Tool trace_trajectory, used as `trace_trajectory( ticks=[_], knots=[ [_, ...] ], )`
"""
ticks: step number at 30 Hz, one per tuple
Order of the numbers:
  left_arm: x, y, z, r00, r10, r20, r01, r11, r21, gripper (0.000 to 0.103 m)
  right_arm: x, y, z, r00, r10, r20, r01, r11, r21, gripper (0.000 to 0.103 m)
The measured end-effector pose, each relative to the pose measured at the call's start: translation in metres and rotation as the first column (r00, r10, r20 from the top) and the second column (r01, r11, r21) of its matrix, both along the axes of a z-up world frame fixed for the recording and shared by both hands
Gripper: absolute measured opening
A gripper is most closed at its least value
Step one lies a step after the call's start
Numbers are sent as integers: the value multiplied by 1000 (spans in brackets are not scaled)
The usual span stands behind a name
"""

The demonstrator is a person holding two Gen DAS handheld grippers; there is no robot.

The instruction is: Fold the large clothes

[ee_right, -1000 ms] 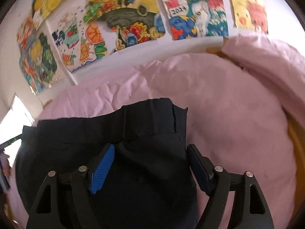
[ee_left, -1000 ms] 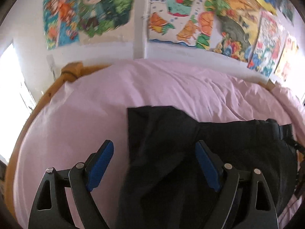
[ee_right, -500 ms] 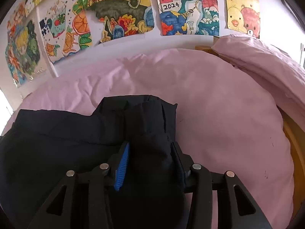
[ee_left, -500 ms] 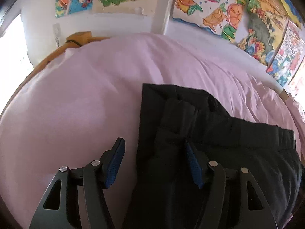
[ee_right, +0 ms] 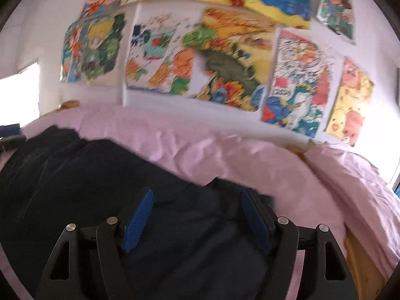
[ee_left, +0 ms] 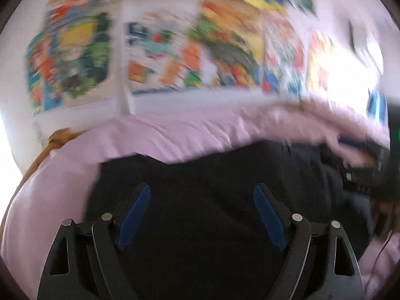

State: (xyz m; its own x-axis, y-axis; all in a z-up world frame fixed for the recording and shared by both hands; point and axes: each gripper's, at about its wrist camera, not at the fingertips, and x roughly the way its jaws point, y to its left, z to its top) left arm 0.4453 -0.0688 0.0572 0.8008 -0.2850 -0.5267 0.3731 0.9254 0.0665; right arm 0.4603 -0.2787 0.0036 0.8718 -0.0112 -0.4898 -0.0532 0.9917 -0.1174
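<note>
A large black garment (ee_left: 212, 190) lies spread on the pink bed sheet (ee_left: 162, 135). It also shows in the right wrist view (ee_right: 87, 190), stretching from the left edge to the middle. My left gripper (ee_left: 201, 200) is open and empty, with the black cloth below its blue pads. My right gripper (ee_right: 197, 200) is open and empty over the garment's right end, near its far edge. The left wrist view is blurred by motion.
Colourful posters (ee_right: 225, 62) cover the white wall behind the bed. A wooden bed frame (ee_left: 57, 137) shows at the far left corner. A bunched pink duvet (ee_right: 350, 175) lies at the right. The sheet (ee_right: 200, 150) runs bare beyond the garment.
Both grippers were closing on the garment's ends half a second ago. Now both have opened, let the cloth go and pulled back, and the garment lies flatter and wider.
</note>
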Motion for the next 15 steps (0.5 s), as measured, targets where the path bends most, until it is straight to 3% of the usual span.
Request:
trace_trajectory(
  ticks=[2,3,5,8,15],
  knots=[
    [12,-15,-19,1000,-4,15,3,997,77,81,13,-1,-20,998,-3,-63,2,1000,-17,79],
    [20,-16,-23,1000,-2,17,1,997,80,81,17,-5,-27,998,-9,-70,8,1000,-8,82],
    [47,-13,-34,999,42,-34,-40,998,48,92,27,-12,-38,997,-30,-77,31,999,19,94],
    [74,-6,-48,992,68,-103,-69,998,-4,95,46,-22,-53,992,-25,-127,34,997,65,95],
    [103,-13,-75,990,88,-113,-86,996,29,100,70,-21,-86,988,-32,-152,43,997,70,97]
  ],
)
